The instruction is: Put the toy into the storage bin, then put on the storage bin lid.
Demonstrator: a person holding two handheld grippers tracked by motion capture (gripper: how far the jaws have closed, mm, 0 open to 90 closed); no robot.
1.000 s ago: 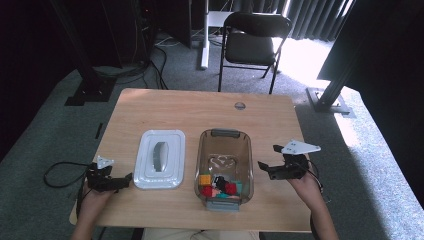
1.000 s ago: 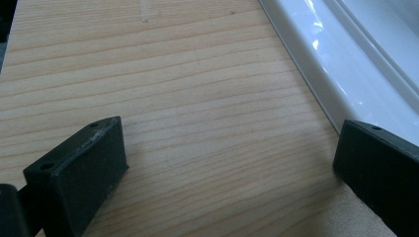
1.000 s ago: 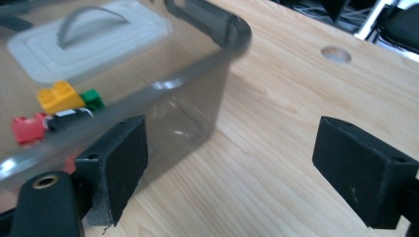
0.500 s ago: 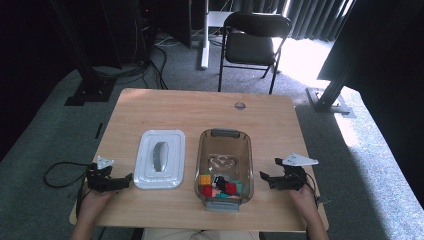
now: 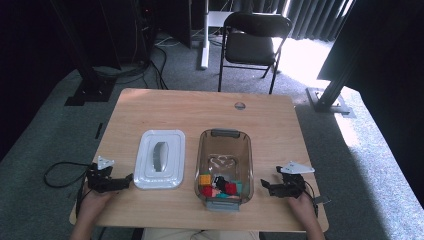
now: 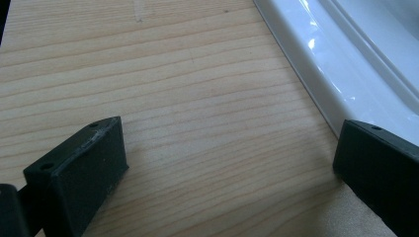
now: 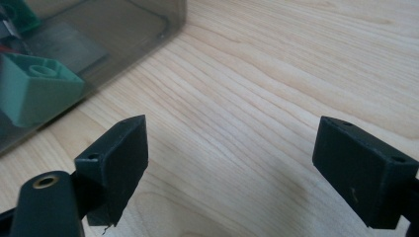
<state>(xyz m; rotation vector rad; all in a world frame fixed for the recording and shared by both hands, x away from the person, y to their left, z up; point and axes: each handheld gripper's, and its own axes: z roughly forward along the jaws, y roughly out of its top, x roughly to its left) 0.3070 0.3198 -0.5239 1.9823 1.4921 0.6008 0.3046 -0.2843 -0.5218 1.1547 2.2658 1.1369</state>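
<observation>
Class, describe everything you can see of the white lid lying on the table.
The white lid is a rounded rectangle of glossy plastic, as it looks, with a raised stepped rim and a grey handle along its middle. It lies flat on the wooden table, off the clear bin and just left of it. The left gripper is open, its jaws at the lid's near left corner; whether one touches the rim is unclear.

1. In the left gripper view, the white lid is cut off by the top and right edges; just its rim shows, beside the right-hand fingers.
2. In the right gripper view, the clear bin runs off the top-left corner, beyond the left-hand fingers.
3. The green block inside is cut by the left edge.
4. In the high view, the bin's small toys are too small to identify.
</observation>
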